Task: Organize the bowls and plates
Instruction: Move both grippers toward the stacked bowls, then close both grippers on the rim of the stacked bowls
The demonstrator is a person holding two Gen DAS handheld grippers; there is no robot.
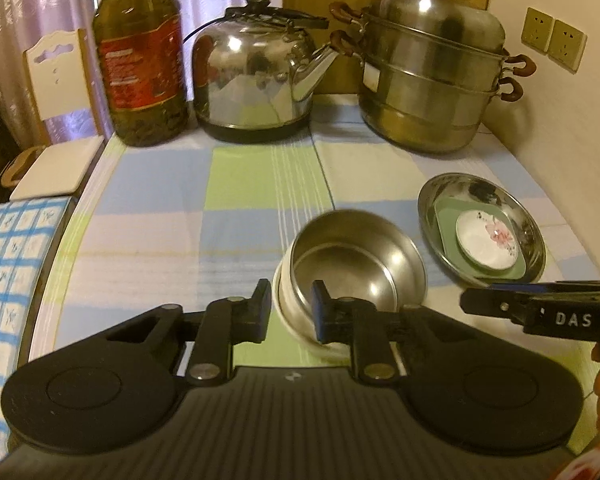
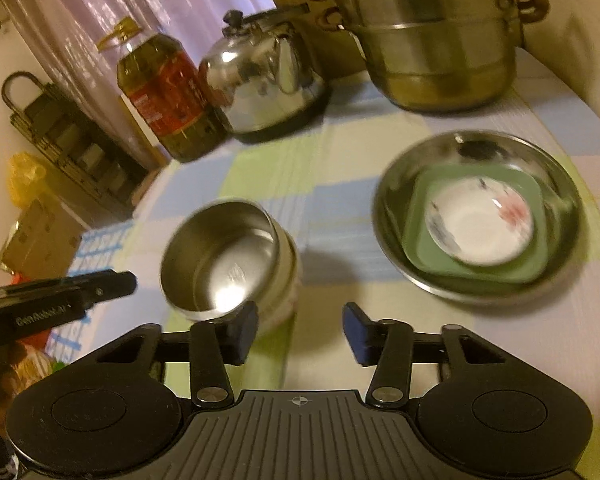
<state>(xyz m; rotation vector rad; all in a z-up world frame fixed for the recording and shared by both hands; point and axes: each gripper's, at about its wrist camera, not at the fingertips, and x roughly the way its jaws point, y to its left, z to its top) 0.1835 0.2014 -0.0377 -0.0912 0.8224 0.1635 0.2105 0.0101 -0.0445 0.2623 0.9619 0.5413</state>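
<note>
Steel bowl (image 1: pixel 356 260) nested in white bowl (image 1: pixel 284 300), beside stacked plates (image 1: pixel 484 236)

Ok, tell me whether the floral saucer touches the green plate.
Touching. In the right wrist view the floral saucer sits directly on the green plate, inside the steel dish; the left wrist view shows the same stack.

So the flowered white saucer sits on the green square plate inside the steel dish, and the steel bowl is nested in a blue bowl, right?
Not quite. The steel bowl is nested in a white bowl, not a blue one; the left wrist view shows it. The saucer does sit on the green plate in the steel dish.
</note>
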